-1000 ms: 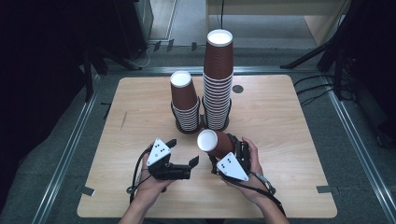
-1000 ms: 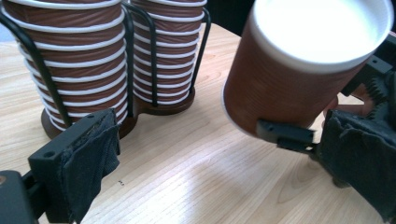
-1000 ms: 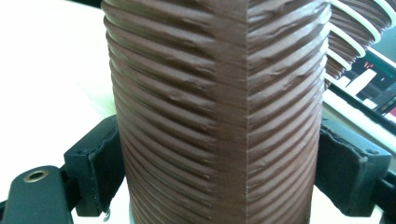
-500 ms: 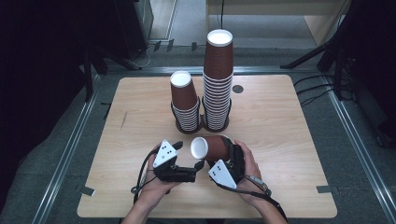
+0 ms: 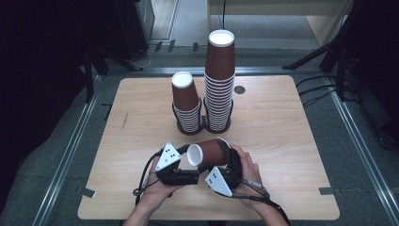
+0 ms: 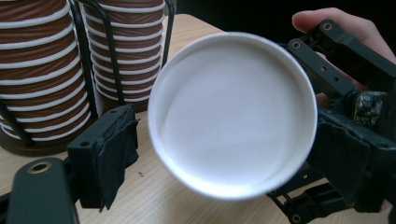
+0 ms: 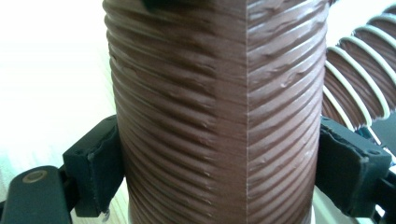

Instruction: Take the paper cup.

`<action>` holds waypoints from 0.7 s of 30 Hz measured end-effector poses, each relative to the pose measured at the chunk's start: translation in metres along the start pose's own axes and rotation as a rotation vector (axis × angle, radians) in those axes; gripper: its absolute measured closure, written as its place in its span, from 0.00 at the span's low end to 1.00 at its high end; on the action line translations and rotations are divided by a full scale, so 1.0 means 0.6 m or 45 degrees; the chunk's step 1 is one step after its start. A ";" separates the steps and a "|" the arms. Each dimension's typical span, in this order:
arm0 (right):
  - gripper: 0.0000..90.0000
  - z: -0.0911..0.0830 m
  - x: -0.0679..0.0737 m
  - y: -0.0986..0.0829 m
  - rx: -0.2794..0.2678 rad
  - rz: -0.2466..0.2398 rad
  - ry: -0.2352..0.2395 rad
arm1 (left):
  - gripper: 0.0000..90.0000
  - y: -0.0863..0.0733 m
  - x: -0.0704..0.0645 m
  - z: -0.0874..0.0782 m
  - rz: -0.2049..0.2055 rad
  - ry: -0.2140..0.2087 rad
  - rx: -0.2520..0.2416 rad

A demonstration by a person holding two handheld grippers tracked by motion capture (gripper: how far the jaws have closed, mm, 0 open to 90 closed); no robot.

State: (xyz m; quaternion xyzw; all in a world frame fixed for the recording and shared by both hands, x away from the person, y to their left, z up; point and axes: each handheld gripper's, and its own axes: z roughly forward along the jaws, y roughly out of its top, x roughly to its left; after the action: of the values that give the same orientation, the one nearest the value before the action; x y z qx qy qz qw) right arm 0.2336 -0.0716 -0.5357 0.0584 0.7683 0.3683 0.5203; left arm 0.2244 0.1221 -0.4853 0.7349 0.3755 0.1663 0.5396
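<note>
Lying sideways over table's near edge, cup (image 5: pixel 210 151) is clamped by right gripper (image 5: pixel 229 162); long axis runs 3-to-9, base toward left gripper (image 5: pixel 195 172), jaws spread wide, nearer.

short stack (image 5: pixel 187 106) left of tall stack (image 5: pixel 219 84)

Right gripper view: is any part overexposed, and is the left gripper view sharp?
Right gripper view: the background left of the brown cup is blown out to white, though the cup's ridges are sharp. Left gripper view: the cup's white base looks soft and slightly blurred; the stacked cups are clearer.
</note>
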 end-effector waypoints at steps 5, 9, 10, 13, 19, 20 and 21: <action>0.14 -0.001 0.004 0.004 -0.012 -0.019 0.007 | 0.15 0.000 -0.002 0.000 0.007 -0.009 0.005; 0.14 -0.003 0.004 0.006 -0.034 -0.023 0.008 | 0.17 -0.002 -0.003 0.002 0.015 -0.021 0.015; 0.14 -0.003 0.005 0.006 -0.039 -0.025 0.007 | 0.17 -0.003 -0.003 0.003 0.013 -0.026 0.016; 0.14 -0.003 0.005 0.005 -0.040 -0.044 0.013 | 0.19 -0.003 -0.002 0.003 0.009 -0.032 0.015; 0.13 -0.003 0.004 0.003 -0.045 -0.034 0.017 | 0.23 -0.005 0.004 0.000 -0.012 -0.078 -0.010; 0.13 -0.003 0.004 0.003 -0.045 -0.034 0.017 | 0.23 -0.005 0.005 -0.001 -0.015 -0.083 -0.011; 0.13 -0.003 0.003 0.003 -0.048 -0.034 0.021 | 0.23 -0.005 0.004 -0.002 -0.015 -0.087 -0.015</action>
State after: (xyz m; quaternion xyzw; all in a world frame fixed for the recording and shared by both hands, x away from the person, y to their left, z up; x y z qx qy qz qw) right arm 0.2307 -0.0702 -0.5358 0.0353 0.7662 0.3763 0.5197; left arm 0.2243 0.1250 -0.4882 0.7348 0.3601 0.1399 0.5575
